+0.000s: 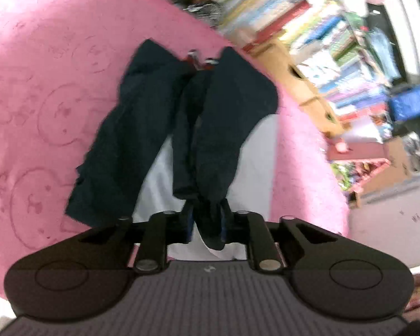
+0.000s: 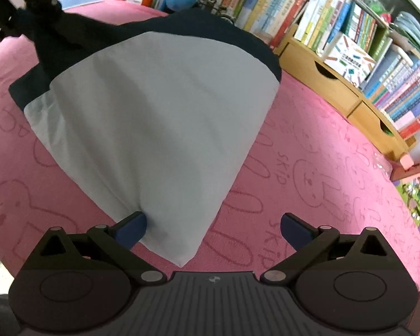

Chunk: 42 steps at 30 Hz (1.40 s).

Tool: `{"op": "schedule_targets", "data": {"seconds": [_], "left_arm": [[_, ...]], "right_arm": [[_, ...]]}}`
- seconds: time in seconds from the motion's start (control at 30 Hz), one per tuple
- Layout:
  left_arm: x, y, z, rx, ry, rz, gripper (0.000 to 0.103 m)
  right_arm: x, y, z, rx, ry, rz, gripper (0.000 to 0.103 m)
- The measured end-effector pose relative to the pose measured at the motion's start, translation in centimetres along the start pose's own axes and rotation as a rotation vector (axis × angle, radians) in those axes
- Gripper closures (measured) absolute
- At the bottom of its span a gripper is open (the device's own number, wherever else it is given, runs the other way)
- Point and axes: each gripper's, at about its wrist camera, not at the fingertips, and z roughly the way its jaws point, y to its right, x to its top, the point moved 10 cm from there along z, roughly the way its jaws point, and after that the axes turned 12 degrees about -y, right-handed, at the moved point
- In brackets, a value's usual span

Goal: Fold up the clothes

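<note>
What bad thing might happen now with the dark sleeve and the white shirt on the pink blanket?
1. The left gripper pinches only a bunched end of the dark navy sleeve, so the cloth might slip out.
2. The right gripper stands open around the white shirt body's corner, gripping nothing; pulling the sleeve could drag the shirt across the pink bunny-print blanket and spoil the fold.

Left gripper [image 1: 207, 218] jaws clamped on fabric, right gripper [image 2: 213, 225] jaws spread wide.
</note>
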Motion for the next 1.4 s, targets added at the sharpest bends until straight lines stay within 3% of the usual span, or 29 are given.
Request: {"op": "schedule_targets", "data": {"seconds": [0.03,0.07,0.13,0.17,0.2,0.27,0.3,0.5,0.63,0.73,0.83,0.9,1.0,1.2,1.33,1.4], "left_arm": [[0.1,-0.6,0.6,0.008,-0.026,-0.026,0.038],[0.2,-0.9,1.4,0.011,-0.053,-0.051,0.014],[0.5,-1.0,3.8,0.003,-0.114,-0.100,0.017],[0.6,-0.9,4.7,-0.006,-0.132,-0.117,0.027],[0.7,-0.5,4.9,-0.028,-0.125,-0.121,0.064],[0.9,0.5,4.1,-0.078,-0.093,-0.121,0.090],[1.2,0.9,3.3,-0.096,-0.069,-0.120,0.092],[3.1,3.8,-2.7,-0.155,0.032,-0.070,0.097],[4.7,4.3,-5.6,-0.108,0.107,-0.029,0.097],[5.2,2.4,-6.8,-0.039,0.139,-0.029,0.097],[5.0,-0.6,-6.7,0.028,0.117,-0.084,0.097],[4.2,-1.8,-5.5,0.043,0.073,-0.114,0.097],[3.2,-2.4,-4.9,0.125,0.048,-0.084,0.097],[3.4,-2.9,-7.6,0.153,0.081,-0.090,0.097],[3.8,-3.8,-10.6,0.220,0.156,-0.105,0.099],[3.5,-3.9,-10.7,0.163,0.124,-0.126,0.097]], "right_arm": [[0.0,-0.1,-0.2,-0.001,0.008,-0.001,0.000],[0.2,-0.3,-0.3,0.003,0.019,-0.004,0.000],[0.5,-0.9,-0.7,0.017,0.041,-0.011,0.000],[0.6,-1.3,-0.9,0.024,0.054,-0.018,0.000],[0.8,-1.7,-1.2,0.031,0.069,-0.027,0.000],[1.2,-2.6,-1.8,0.040,0.104,-0.047,0.000],[1.5,-3.0,-2.2,0.037,0.130,-0.057,0.000],[4.3,-6.4,-3.7,-0.018,0.329,-0.105,0.000],[5.9,-7.5,-2.7,-0.141,0.379,-0.105,0.000],[5.1,-5.8,-1.7,-0.212,0.344,-0.062,0.000],[3.2,-2.4,-0.7,-0.252,0.287,0.015,0.000],[2.3,-1.2,-0.4,-0.228,0.273,0.037,0.000],[1.9,-0.7,0.0,-0.209,0.264,0.036,0.000],[1.7,-1.4,-0.4,-0.214,0.263,0.065,0.000],[2.1,-1.4,-0.2,-0.207,0.257,0.073,0.000],[2.0,-1.3,-0.2,-0.203,0.257,0.080,0.000]]}}
